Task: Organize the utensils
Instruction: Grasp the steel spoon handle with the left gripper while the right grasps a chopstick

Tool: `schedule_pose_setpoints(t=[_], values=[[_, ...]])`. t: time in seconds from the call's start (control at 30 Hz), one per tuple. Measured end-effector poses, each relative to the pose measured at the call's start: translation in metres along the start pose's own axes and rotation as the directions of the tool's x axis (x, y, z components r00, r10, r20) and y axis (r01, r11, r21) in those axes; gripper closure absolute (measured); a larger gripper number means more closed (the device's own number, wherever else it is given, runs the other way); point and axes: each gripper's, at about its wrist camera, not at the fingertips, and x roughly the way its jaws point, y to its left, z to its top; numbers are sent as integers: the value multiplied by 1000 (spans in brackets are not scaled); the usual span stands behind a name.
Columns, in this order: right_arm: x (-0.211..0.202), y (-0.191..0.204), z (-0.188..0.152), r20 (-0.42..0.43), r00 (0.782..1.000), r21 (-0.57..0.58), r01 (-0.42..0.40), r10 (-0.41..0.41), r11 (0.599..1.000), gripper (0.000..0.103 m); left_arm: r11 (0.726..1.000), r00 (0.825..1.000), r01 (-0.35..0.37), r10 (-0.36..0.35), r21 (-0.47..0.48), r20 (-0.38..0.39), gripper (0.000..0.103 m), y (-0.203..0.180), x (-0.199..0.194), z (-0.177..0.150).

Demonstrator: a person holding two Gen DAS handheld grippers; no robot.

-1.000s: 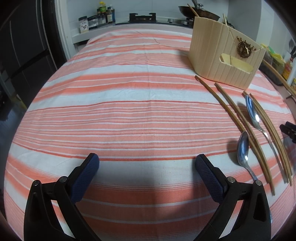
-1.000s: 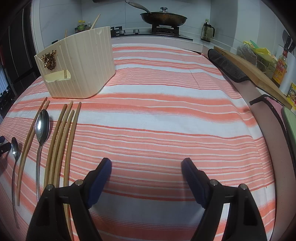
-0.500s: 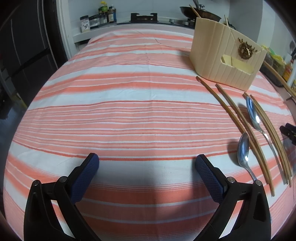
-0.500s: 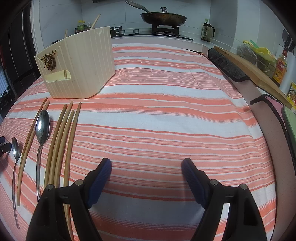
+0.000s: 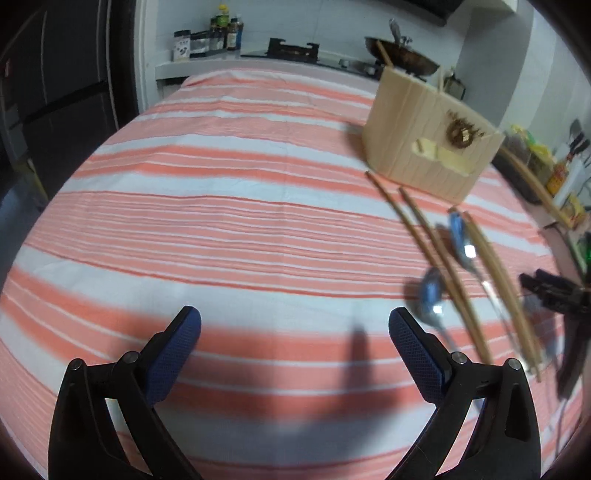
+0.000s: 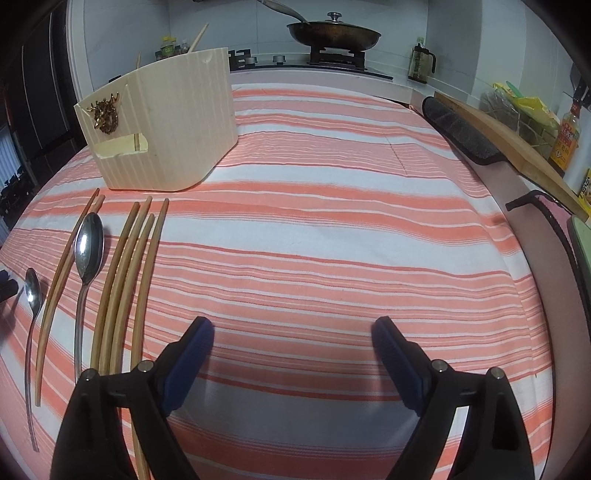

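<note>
Left gripper (image 5: 294, 332) gapes empty over the striped cloth (image 5: 221, 206); right gripper (image 6: 291, 341), jaws just widening, holds nothing beside chopsticks (image 6: 122, 273) and spoons (image 6: 88, 247)

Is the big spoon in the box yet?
No. The big spoon lies flat on the striped cloth, in front of the box.

Your left wrist camera sat low over the striped tablecloth (image 5: 236, 206), angled down and forward past its own fingers (image 5: 173, 354), with the utensil holder (image 5: 424, 144) at its upper right; that view was blurred. Your right wrist camera looked the same way from further right, so the holder (image 6: 166, 129) stood upper left. Both views shared the chopsticks (image 5: 436, 258) (image 6: 122, 273), spoons (image 5: 461, 240) (image 6: 88, 251) and the stove's wok (image 5: 402, 61) (image 6: 332, 35).
</note>
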Motion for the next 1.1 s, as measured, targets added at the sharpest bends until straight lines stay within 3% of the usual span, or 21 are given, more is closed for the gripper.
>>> schedule_pose_setpoints(t=[0.1, 0.2, 0.37, 0.57, 0.63, 0.87, 1.1], values=[[0, 2, 0, 0, 1000, 2, -2, 2, 1000, 12, 1000, 1000, 21, -21, -14, -1, 1, -35, -14, -13], [-1, 2, -1, 1, 1000, 3, -5, 5, 1000, 12, 999, 999, 32, -33, -34, -42, 1, -64, -5, -22], [-1, 4, -1, 1, 1000, 2, -3, 3, 1000, 12, 996, 995, -85, 87, 41, -55, 1, -92, 8, -30], [-1, 2, 0, 1, 1000, 3, -4, 4, 1000, 12, 982, 984, -145, 155, 120, -83, 1, -95, 17, -43], [-2, 3, 0, 1, 1000, 3, -4, 4, 1000, 12, 976, 984, -135, 152, 173, -90, 0, -95, 15, -44], [-2, 2, 0, 1, 1000, 3, -4, 4, 1000, 12, 975, 988, -66, 93, 213, -120, 2, -63, 12, -39], [3, 2, 7, -12, 1000, -4, -14, 14, 1000, 7, 953, 991, -7, 48, 304, -127, 2, -73, 24, -27]])
